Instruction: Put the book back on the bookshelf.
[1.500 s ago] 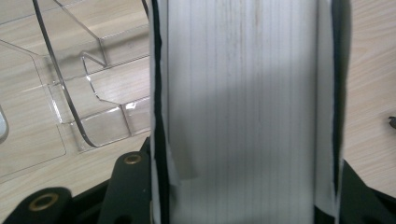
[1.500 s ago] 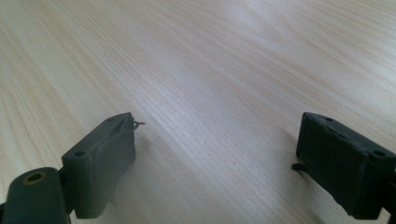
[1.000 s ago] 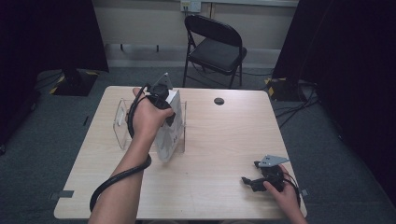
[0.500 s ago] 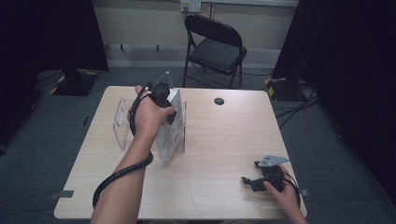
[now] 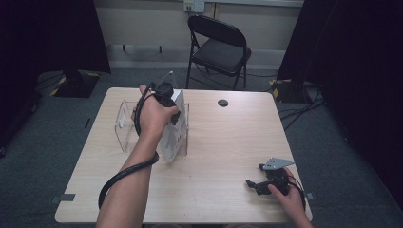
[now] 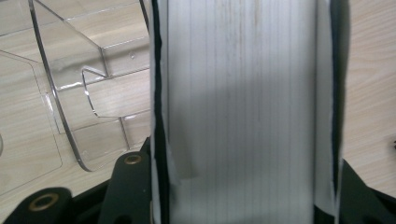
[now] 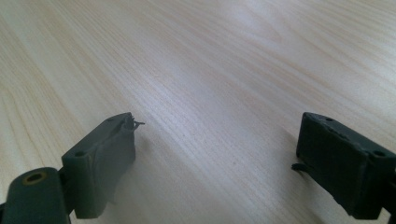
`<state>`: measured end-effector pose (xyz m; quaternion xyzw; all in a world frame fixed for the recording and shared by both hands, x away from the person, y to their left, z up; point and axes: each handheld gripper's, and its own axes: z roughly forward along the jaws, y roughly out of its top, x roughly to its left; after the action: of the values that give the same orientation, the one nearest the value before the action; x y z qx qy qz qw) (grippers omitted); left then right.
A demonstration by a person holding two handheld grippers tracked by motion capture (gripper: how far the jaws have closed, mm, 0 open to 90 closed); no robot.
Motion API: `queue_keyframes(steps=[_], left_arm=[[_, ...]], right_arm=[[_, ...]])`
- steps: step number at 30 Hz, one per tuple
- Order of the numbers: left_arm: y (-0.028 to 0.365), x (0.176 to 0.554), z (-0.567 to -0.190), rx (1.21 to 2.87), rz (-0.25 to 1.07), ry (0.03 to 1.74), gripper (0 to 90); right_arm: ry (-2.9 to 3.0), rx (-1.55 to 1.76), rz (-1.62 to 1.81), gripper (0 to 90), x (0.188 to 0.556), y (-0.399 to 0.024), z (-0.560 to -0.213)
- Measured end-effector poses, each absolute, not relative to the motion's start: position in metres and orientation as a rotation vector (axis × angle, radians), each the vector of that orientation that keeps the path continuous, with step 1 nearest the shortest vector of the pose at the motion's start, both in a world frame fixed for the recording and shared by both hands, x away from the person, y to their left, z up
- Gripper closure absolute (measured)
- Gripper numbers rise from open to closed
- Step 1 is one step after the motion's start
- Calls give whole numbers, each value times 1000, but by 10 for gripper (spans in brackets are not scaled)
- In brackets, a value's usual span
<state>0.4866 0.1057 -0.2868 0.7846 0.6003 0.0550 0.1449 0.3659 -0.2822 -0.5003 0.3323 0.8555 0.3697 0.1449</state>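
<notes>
From the high view, a light wooden table (image 5: 214, 190) stands on grey carpet, with dark curtains at both sides and one black folding chair (image 5: 219, 47) behind it. A small round black thing (image 5: 223, 102) lies near the far edge. On the left half stands one clear plastic holder (image 5: 124, 128) with upright dividers. The left hand (image 5: 152, 116) keeps the left claw (image 5: 167, 97) over a white book (image 5: 172, 130), which stands upright inside the holder. The right claw (image 5: 254, 185) rests low near the front right corner, well apart from the holder.

In the left gripper view, the claw is clamped on the book's two black covers (white page edges face the camera), with clear dividers beside it.

In the right gripper view, the two jaws stand wide apart over bare wood, gripping nothing.
</notes>
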Motion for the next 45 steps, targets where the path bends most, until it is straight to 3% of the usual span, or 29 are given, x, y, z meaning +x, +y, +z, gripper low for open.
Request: queue_keyframes(steps=[45], left_arm=[[96, 502, -298, 2228, 208, 1805, 529]], right_arm=[[2466, 961, 1065, 109, 366, -282, -500]])
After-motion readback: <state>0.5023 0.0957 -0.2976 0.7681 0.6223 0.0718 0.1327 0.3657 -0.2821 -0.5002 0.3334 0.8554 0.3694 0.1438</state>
